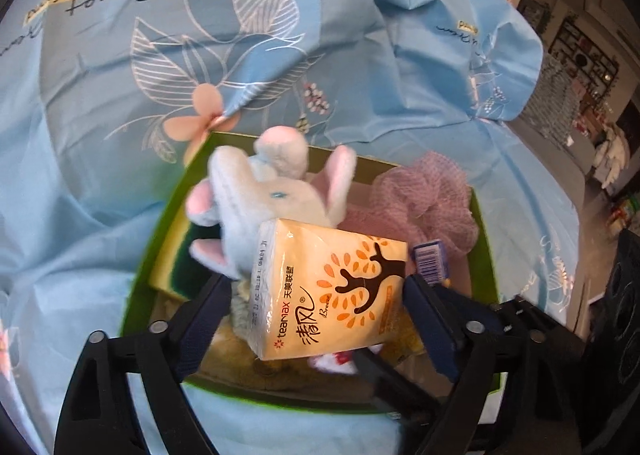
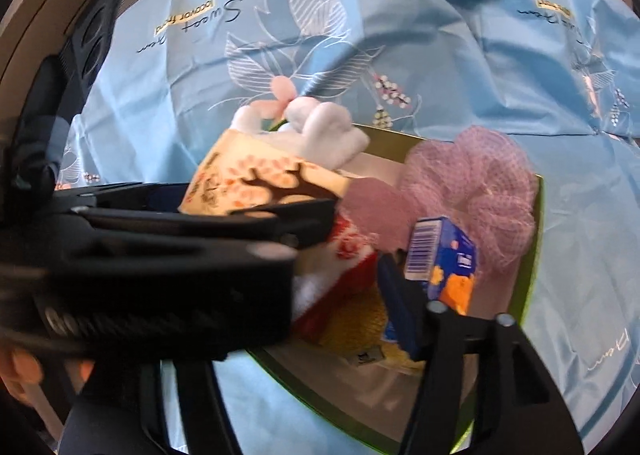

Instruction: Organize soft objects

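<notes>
A yellow tissue pack [image 1: 332,287] with a brown tree print lies tilted between the fingers of my left gripper [image 1: 318,283]. The jaws stand wide, with a gap at the left pad. The pack rests over a pale blue plush elephant [image 1: 256,191] inside a green-rimmed box [image 1: 160,239]. A pink mesh bath puff [image 1: 424,199] fills the box's far right corner. In the right wrist view my right gripper [image 2: 312,275] is open over the box [image 2: 534,255]. Its right finger [image 2: 400,295] is beside a small blue carton [image 2: 440,255]; its left finger is hidden behind the left gripper.
The box sits on a light blue bedsheet [image 1: 120,135] with leaf prints. Inside also lie a yellow-green sponge [image 1: 176,255], a red and white towel [image 2: 352,251] and a yellow knitted cloth [image 2: 360,319]. A person's fingers [image 2: 20,367] show at the lower left.
</notes>
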The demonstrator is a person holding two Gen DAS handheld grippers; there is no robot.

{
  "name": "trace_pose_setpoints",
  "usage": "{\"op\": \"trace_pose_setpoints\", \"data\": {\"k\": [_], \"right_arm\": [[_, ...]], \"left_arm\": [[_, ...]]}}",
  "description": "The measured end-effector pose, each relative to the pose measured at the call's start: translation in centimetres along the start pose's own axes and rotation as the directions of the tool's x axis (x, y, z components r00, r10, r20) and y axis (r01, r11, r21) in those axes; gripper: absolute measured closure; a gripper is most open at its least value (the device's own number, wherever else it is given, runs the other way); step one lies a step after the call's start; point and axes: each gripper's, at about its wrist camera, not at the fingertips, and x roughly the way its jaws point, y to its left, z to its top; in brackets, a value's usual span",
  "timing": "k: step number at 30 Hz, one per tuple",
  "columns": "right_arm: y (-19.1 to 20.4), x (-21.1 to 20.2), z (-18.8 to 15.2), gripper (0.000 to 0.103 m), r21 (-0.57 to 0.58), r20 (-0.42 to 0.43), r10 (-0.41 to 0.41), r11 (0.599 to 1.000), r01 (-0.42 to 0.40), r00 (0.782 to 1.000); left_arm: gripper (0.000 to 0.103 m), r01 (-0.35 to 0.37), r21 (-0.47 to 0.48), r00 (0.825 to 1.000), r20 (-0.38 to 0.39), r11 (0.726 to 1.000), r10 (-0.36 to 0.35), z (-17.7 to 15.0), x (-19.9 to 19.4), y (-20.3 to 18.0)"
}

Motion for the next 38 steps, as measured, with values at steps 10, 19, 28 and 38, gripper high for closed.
{"op": "trace_pose_setpoints", "data": {"k": [10, 19, 28, 38], "right_arm": [[-1.2, -2.7, -0.2, 0.005, 0.049, -0.056, -0.121, 0.991, 0.124, 0.991], [-0.9, -4.6, -0.4, 0.001, 0.055, -0.077, -0.185, 0.98, 0.19, 0.98], [-0.4, -5.7, -0.2, 0.001, 0.053, -0.075, -0.198, 0.978, 0.202, 0.977], [-0.5, -5.5, -0.2, 0.001, 0.06, -0.091, -0.194, 0.978, 0.2, 0.977]], "left_arm": [[0.006, -0.086, -0.05, 0.996, -0.034, 0.995, 0.084, -1.1, -2.6, 2.2], [0.006, -0.144, -0.055, 0.988, -0.057, 0.988, 0.141, -2.4, -4.5, 1.3], [0.005, -0.199, -0.061, 0.973, -0.128, 0.978, 0.19, -3.0, -4.6, 0.7], [0.005, -0.257, -0.062, 0.958, -0.144, 0.964, 0.246, -3.1, -4.1, 1.4]]}}
